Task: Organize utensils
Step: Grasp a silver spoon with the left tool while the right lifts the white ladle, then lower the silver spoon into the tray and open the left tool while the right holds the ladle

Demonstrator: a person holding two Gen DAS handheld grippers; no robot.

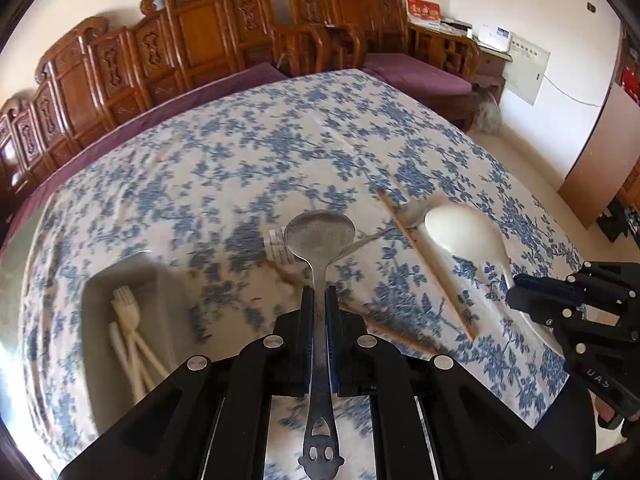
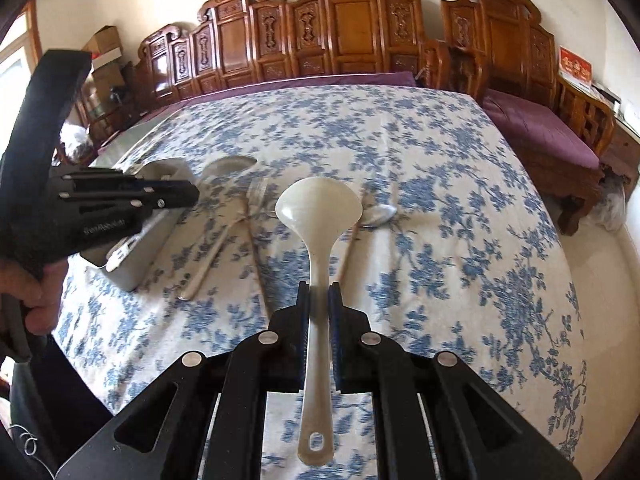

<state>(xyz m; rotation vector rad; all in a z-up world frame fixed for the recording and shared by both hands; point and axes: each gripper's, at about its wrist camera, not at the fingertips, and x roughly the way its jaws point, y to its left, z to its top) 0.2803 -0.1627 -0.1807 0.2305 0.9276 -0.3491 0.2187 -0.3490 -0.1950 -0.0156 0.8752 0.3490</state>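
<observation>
Here both grippers clamp spoons, left gripper (image 1: 319, 300) metal spoon (image 1: 320, 236), right gripper (image 2: 319, 296) white ladle (image 2: 319, 208), near tray (image 1: 160, 280).

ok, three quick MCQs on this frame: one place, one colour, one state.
1. Where do the white plastic forks lie?
A in the grey bin
B on the sofa
C on the floor

2. Colour of the ladle in the right gripper?
A red
B cream
C black

3. The left gripper is:
A wide open, empty
B shut on the metal spoon
C out of view

A: fork tines show inside the bin. B: its bowl is cream. B: fingers clamp the spoon's handle.
</observation>
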